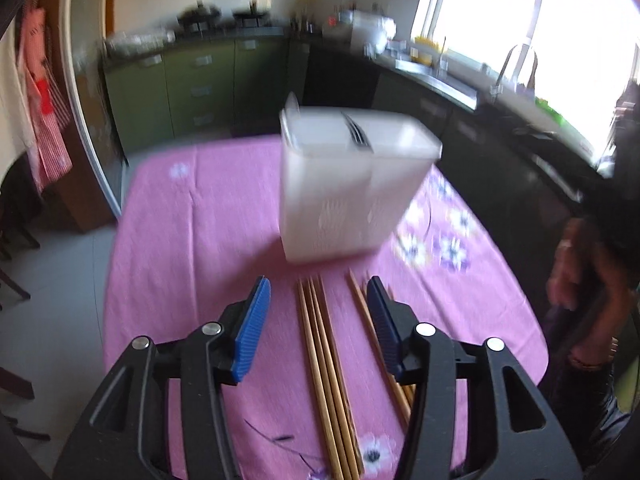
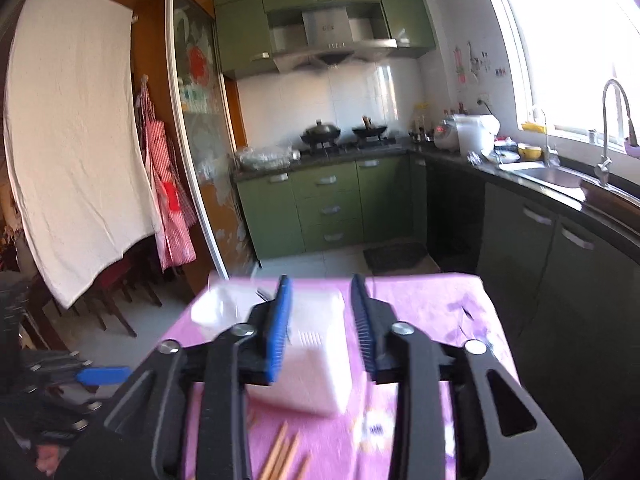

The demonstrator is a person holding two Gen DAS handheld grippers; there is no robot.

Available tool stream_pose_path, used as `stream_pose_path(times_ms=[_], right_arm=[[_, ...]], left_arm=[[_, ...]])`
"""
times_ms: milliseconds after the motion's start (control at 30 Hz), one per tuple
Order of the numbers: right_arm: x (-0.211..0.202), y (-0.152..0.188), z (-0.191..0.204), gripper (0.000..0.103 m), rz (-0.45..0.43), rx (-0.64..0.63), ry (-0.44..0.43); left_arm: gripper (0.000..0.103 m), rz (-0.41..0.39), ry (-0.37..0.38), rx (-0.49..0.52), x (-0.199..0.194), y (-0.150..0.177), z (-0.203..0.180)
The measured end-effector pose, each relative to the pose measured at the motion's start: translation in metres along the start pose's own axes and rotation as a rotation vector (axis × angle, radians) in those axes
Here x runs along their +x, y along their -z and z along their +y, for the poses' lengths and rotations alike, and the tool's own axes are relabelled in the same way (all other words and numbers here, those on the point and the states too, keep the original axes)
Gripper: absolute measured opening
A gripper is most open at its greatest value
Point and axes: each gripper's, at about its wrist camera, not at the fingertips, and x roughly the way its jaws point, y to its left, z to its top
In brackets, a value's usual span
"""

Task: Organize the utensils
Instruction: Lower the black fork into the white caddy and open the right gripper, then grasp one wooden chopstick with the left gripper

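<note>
On the far left of our left-hand view we see a red checked apron [image 1: 44,120] hanging by a sliding door, then green cabinets [image 1: 192,88] across the back of the kitchen and a sink [image 1: 440,76] under the bright window on the right. The tabletop [image 1: 192,240] carries a pink flowered cloth, and our left claw [image 1: 318,292] hangs over its near edge with its blue pads spread wide and nothing between them. Below that gap lie the chopsticks [image 1: 324,368]: one tight bundle of wooden sticks, and to its right a second lot partly hidden under the right pad. Their long axis runs away from us, narrow tips pointing toward the white box [image 1: 344,192], which stands upright just beyond the tips, well inside the cloth. The box is blurred, a frosted plastic holder with a divider across its open top, and the metal handles of some cutlery [image 1: 356,132] show at its rim. In our right-hand view the white sheet [image 2: 76,140] hangs at left, the stove with two dark pans [image 2: 344,134] sits in the middle, and the tap [image 2: 612,128] is at right. Our right claw [image 2: 322,292] is also spread and empty, held above the same box, which stands directly in its line of sight; a few chopstick tips show at the bottom edge.
</note>
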Motion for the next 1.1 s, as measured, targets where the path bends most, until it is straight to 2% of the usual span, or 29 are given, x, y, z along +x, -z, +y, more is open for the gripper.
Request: stream_pose_path(times_ms=[167,267,333,667,900,1000,1100], right_arm=[[-0.028,0.041,-0.011,0.034,0.098,0.001,0.028],[-0.033,0.070,-0.020,0.034,0.176,0.024,0.022],[-0.033,0.084,-0.026,0.034,0.207,0.037,0.021],[-0.020,0.116,-0.031,0.035,0.296,0.078,0.004],[-0.012,0.114,-0.025,0.036,0.317,0.073,-0.007],[-0.010,0.114,-0.024,0.040,0.322,0.073,-0.007],[-0.008,0.115,-0.021,0.040,0.331,0.068,-0.014]], left_arm=[[0.048,0.190,-0.008,-0.004,0.051,0.016,-0.001],[0.029,0.265,-0.009,-0.026,0.074,0.024,0.006],[0.026,0.298,-0.006,-0.045,0.085,0.027,0.008],[0.016,0.350,-0.034,-0.055,0.110,0.029,0.013],[0.016,0.365,-0.056,-0.041,0.123,0.026,0.007],[0.016,0.368,-0.078,-0.019,0.129,0.024,-0.002],[0.015,0.366,-0.087,-0.001,0.132,0.023,-0.010]])
